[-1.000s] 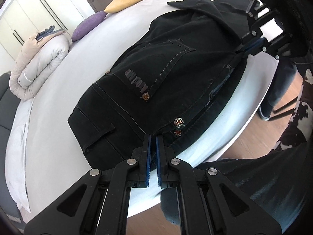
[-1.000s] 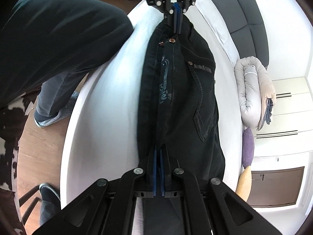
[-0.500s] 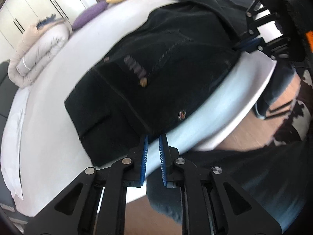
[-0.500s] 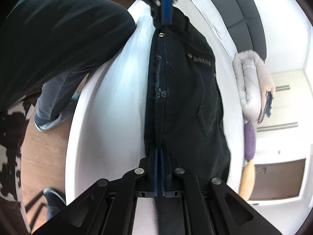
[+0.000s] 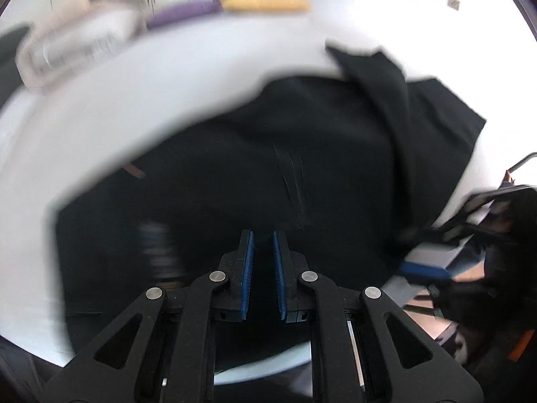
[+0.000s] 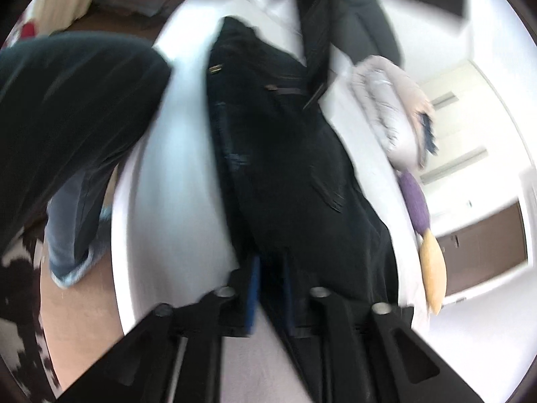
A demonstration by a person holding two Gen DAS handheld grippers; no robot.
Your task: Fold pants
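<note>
The left gripper (image 5: 262, 241), jaws slightly parted and empty, has let go of the waistband and now hovers over the black pants (image 5: 268, 154). The right gripper (image 6: 270, 268) has just been opening, cloth loose between its pads. The pants lie near the white bed's (image 5: 167, 84) edge; bare sheet stretches beyond toward the pillows (image 5: 265, 0).

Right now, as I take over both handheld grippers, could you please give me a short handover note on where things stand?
Left gripper: jaws slightly apart, nothing between them, above the black pants.
Right gripper: jaws have just been opening; the pants' edge lies between them, no longer pinched.
Pants: lying lengthwise on the white bed, already folded in half along their length, near the bed's edge.
Done: leg-on-leg fold, both grips let go.
Left: fold across the length, then tidy. Frames are blurred, so check the lay first.
</note>
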